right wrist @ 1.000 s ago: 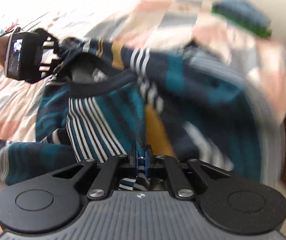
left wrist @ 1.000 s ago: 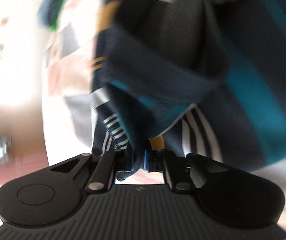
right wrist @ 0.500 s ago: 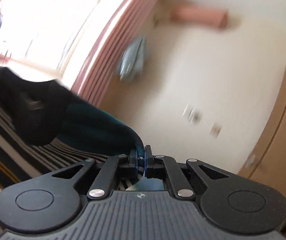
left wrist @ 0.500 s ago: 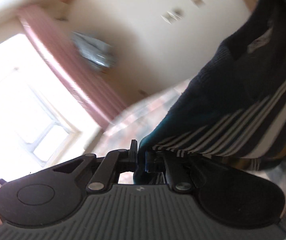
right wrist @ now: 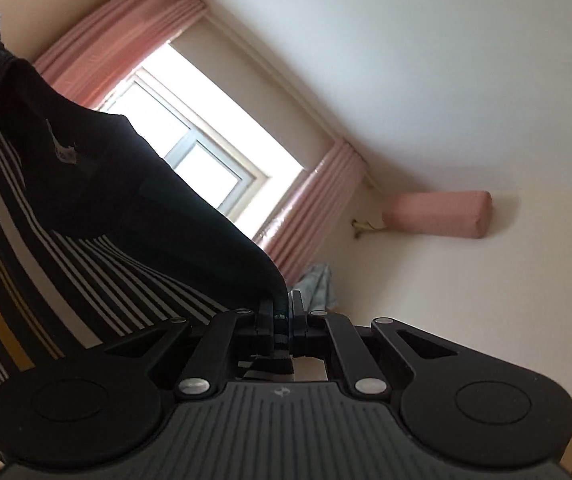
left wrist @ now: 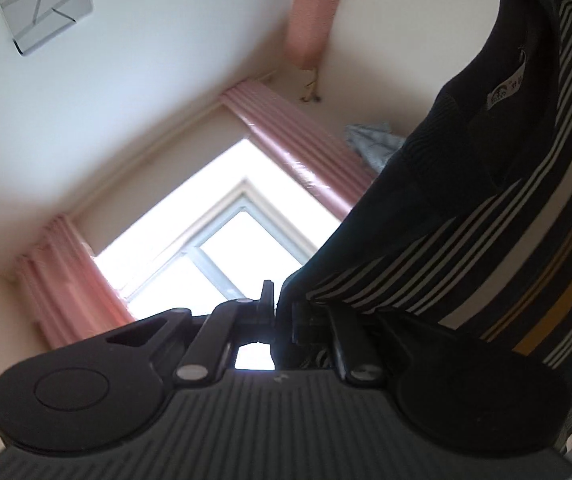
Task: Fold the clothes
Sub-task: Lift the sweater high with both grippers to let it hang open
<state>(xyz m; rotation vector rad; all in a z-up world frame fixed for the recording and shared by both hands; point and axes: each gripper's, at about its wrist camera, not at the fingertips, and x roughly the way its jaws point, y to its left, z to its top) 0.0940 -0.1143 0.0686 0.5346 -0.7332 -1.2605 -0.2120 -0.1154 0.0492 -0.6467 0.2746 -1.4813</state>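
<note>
Sweater held up between both grippers

Left gripper point(left wrist: 284, 312) and right gripper point(right wrist: 284, 312) each pinched the striped sweater point(left wrist: 485, 220) — cameras faced the window point(right wrist: 190, 140).

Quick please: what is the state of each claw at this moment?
Left claw: closed on the dark knit sweater with white, teal and mustard stripes.
Right claw: closed on the same sweater.
</note>
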